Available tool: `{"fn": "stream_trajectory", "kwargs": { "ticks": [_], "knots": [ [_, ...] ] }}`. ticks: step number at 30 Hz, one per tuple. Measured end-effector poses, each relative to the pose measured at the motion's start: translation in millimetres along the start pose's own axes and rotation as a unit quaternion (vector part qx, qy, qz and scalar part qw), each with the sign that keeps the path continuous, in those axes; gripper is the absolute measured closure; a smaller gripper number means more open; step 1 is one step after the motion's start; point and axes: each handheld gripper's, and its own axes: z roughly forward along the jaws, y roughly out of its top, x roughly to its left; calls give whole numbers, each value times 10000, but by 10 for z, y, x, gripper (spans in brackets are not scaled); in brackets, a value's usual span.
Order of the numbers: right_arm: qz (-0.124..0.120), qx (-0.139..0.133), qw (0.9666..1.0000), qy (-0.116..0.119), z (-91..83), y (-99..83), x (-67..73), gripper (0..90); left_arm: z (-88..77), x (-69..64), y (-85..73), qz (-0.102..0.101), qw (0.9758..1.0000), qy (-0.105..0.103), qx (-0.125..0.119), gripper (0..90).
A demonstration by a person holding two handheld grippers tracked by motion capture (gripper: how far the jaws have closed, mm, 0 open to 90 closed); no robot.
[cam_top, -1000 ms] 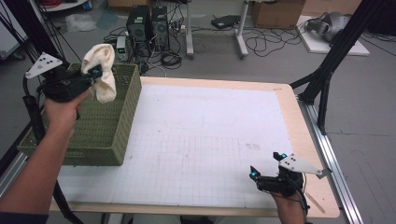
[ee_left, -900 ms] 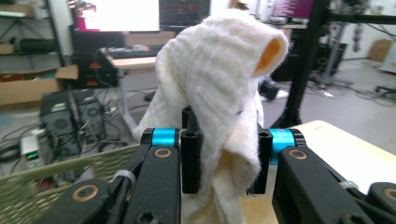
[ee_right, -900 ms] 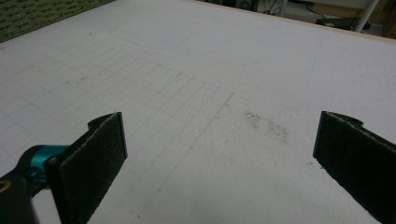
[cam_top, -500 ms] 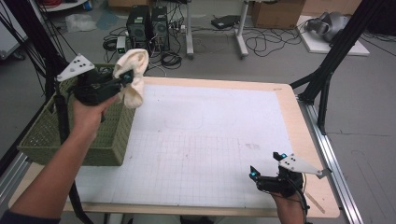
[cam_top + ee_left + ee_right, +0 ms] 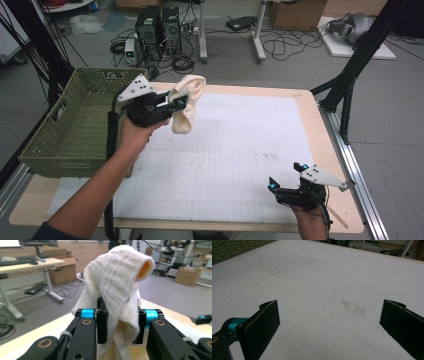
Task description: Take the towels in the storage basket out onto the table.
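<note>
While the left gripper [image 5: 176,103] clamps a cream cloth [image 5: 186,102] in the air between the green basket [image 5: 60,140] and the white mat [image 5: 240,150] | step: carrying; next, I'd guess: lower, let go | right gripper [image 5: 284,191]: jaws wide, holding nothing, near the mat's front edge

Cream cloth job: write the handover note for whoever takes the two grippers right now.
Left gripper: shut on the cream cloth, held in the air over the white mat's near-left area, beside the green basket.
Right gripper: open, holding nothing, low over the mat's near right corner.
Done: cloth is out of the basket.
Left: probably set the cloth down on the mat and release; the right gripper is free to help spread it.
</note>
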Motion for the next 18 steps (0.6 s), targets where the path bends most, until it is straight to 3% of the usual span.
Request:
{"fn": "stream_trajectory", "kwargs": {
  "ticks": [5,11,13,18],
  "knots": [
    [-31,4,10000,7,17,4,-1,19,152,-127,-100,1,9997,-200,170,722],
    [-18,2,10000,-46,10,0,-13,19,425,-323,-402,-58,9973,-454,573,718],
    [-23,-3,10000,-60,4,2,-17,19,509,-376,-519,-39,9965,-484,680,716],
    [-18,-18,10000,-77,-10,7,-22,19,694,-457,-779,-221,9941,-505,933,712]
  ]
}}
